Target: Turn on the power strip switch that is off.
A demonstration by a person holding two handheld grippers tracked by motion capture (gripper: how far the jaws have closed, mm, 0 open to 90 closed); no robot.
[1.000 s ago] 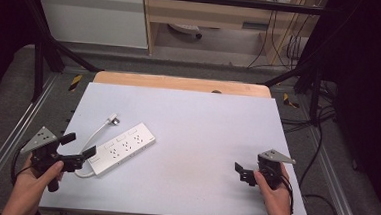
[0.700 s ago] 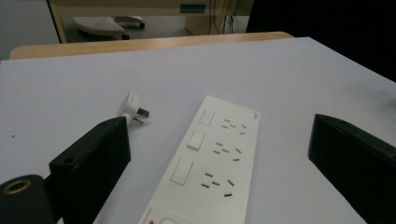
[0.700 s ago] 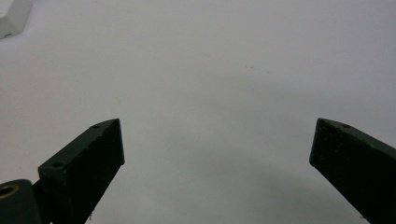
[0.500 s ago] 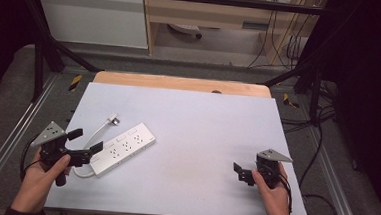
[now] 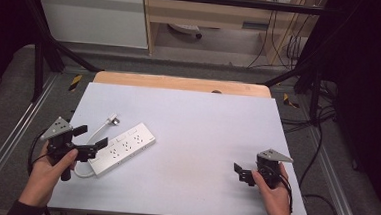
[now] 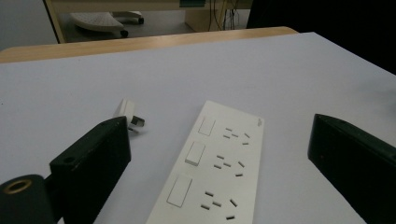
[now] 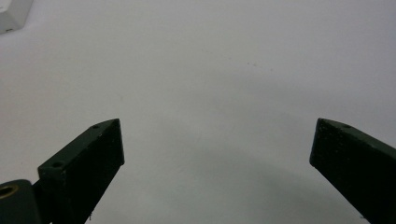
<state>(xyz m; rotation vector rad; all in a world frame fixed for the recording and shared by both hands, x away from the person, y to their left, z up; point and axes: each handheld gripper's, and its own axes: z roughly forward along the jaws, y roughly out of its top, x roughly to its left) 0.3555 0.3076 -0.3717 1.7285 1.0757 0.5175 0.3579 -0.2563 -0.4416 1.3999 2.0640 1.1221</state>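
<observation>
A white power strip (image 5: 121, 150) lies at an angle on the left part of the white table (image 5: 202, 123). Its white cable loops back to a plug (image 5: 111, 118) lying just beyond it. My left gripper (image 5: 91, 135) is open at the strip's near-left end, one jaw on each side of it. In the left gripper view the strip (image 6: 219, 163) runs between the open jaws of the left gripper (image 6: 219, 135), with the plug (image 6: 127, 112) just past the left jaw. My right gripper (image 5: 239, 173) is open over bare table at the near right, holding nothing. Its own view shows the right gripper (image 7: 217, 135) wide apart.
A wooden strip (image 5: 180, 83) borders the table's far edge. Metal frame rails run along both sides, and cables lie on the floor at the right. A corner of the power strip (image 7: 11, 14) shows top left in the right gripper view.
My left gripper has moved a little forward and to the right, closing in on the end of the power strip. The right gripper has hardly moved.
</observation>
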